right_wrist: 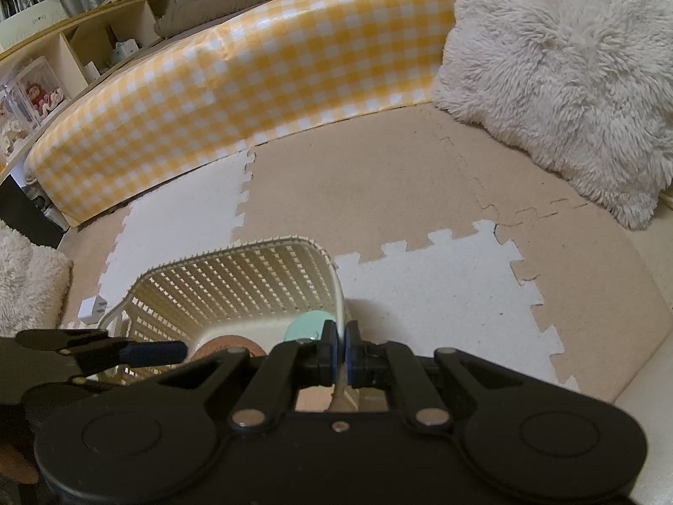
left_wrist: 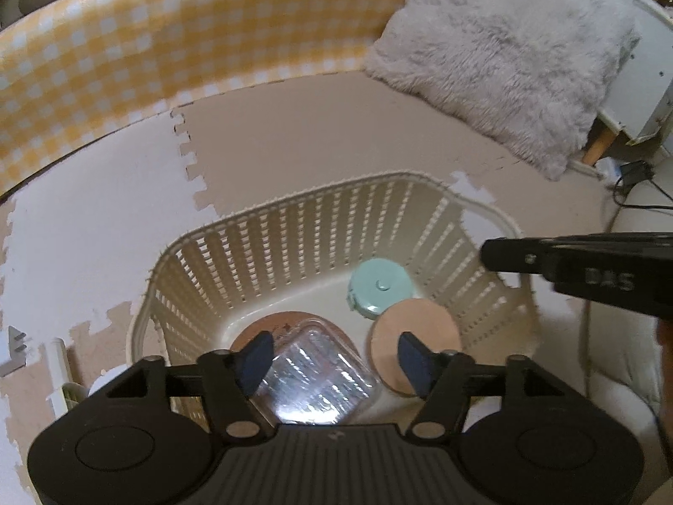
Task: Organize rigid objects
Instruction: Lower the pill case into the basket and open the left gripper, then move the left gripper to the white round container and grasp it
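Note:
A cream slatted basket (left_wrist: 269,227) stands on the foam floor mat. Inside lie a clear plastic box (left_wrist: 315,378), a brown round coaster (left_wrist: 290,322) under it, a pale pink round disc (left_wrist: 414,328) and a mint green round container (left_wrist: 380,288). My left gripper (left_wrist: 332,357) is open above the basket, its fingers on either side of the clear box, not touching it. My right gripper (right_wrist: 340,351) is shut on the basket's right rim (right_wrist: 336,294); it shows in the left wrist view as a dark bar (left_wrist: 525,254). The green container (right_wrist: 309,324) sits just beyond its fingers.
A yellow checked bumper (left_wrist: 147,42) curves along the back of the mat. A fluffy white cushion (left_wrist: 504,54) lies at the back right. A small white box (right_wrist: 92,309) sits left of the basket. Shelves (right_wrist: 63,54) stand at far left. Cables (left_wrist: 635,181) lie at right.

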`<state>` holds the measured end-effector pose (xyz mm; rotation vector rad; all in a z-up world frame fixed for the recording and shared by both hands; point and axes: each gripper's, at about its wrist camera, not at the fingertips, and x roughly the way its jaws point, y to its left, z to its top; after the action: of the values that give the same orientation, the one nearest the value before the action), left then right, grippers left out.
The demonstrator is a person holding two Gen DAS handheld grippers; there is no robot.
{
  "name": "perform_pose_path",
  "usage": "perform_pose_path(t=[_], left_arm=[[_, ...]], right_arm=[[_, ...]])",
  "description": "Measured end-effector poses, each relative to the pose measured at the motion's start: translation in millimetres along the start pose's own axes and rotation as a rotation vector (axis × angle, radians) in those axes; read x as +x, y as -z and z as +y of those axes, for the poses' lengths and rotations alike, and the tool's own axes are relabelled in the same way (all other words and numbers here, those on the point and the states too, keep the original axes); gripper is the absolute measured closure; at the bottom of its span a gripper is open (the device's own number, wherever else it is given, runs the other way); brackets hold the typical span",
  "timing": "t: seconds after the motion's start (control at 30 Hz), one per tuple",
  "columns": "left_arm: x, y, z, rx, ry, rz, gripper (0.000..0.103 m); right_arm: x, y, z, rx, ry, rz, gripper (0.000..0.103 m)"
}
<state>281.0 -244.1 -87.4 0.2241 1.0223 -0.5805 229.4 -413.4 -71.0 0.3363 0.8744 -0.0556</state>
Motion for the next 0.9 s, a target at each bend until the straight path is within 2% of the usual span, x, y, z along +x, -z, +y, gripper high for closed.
perform_pose_path(t=[0.13, 0.27, 0.67, 0.9], left_arm=[[-14.3, 2.7, -0.8, -0.013, 0.007, -0.036, 0.015], [-29.3, 5.4, 1.6, -0.031, 0.01, -0.072, 0.003], [-75.0, 29.3, 18.0, -0.105, -0.021, -0.204, 0.0], [-101.4, 63.3, 39.5, -0.159, -0.084, -0.298, 0.0]], right_arm=[[-0.1, 0.4, 0.2, 0.0, 0.0, 0.0, 0.099], [-0.2, 0.5, 0.1, -0.002, 0.003, 0.0, 0.099], [-1.2, 0.7, 4.5, -0.018, 0.022, -0.007, 0.099], [-3.8, 1.0, 6.3, -0.016, 0.038, -0.027, 0.098]])
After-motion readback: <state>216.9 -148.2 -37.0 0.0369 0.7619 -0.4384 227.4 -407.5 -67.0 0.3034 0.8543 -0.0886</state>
